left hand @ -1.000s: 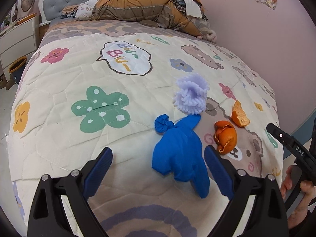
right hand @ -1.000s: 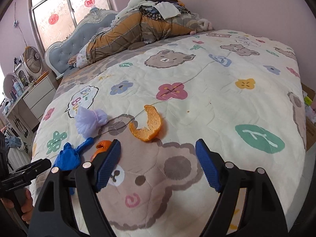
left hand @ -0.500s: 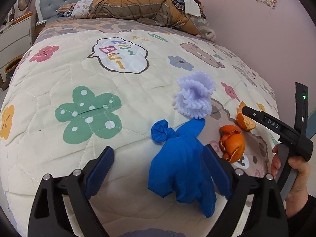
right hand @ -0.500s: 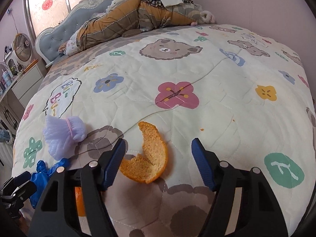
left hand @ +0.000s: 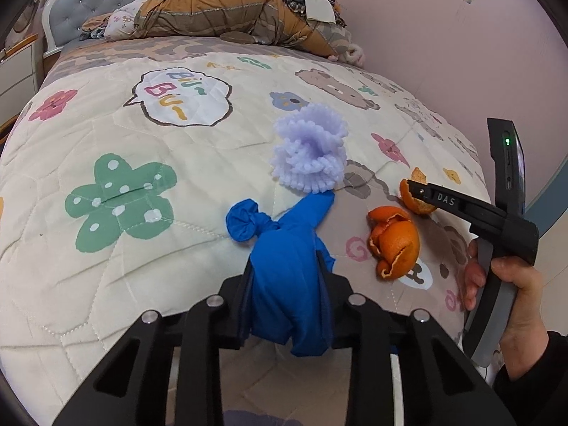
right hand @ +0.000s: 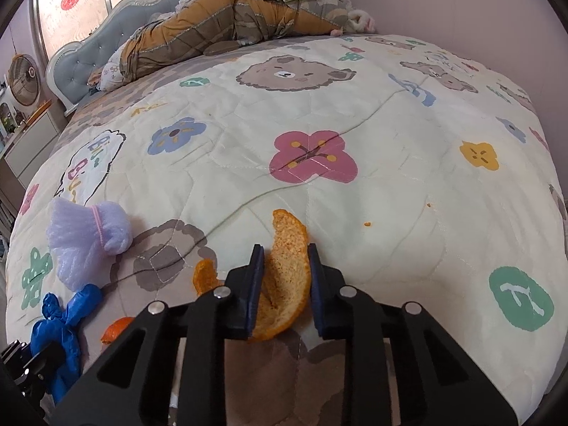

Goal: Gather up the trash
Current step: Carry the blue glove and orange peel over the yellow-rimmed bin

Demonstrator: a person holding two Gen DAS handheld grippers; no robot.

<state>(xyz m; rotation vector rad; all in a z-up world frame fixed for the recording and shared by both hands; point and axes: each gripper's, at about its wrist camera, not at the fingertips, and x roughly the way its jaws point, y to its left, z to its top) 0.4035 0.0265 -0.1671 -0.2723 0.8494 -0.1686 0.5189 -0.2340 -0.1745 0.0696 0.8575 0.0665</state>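
My left gripper [left hand: 284, 273] is shut on a crumpled blue glove [left hand: 284, 248] lying on the bed quilt [left hand: 142, 266]. My right gripper [right hand: 284, 269] is shut on a curved orange peel piece [right hand: 287, 248], also seen in the left wrist view [left hand: 411, 195]. A second, curled orange peel [left hand: 394, 241] lies between the two, and shows partly in the right wrist view [right hand: 115, 330]. A lilac foam fruit net [left hand: 312, 152] lies just beyond the glove; it also shows in the right wrist view [right hand: 85, 238]. The glove shows at lower left in the right wrist view [right hand: 56, 326].
A heap of folded bedding and clothes [left hand: 230, 10] lies by the grey tufted headboard [right hand: 88, 56]. A pink wall [left hand: 461, 53] runs along the bed's right side. A white nightstand [right hand: 25, 145] and a fan [right hand: 25, 78] stand at the left.
Both grippers have moved forward and closed: the left one onto the blue glove, the right one onto the curved orange peel piece. Both were open before.
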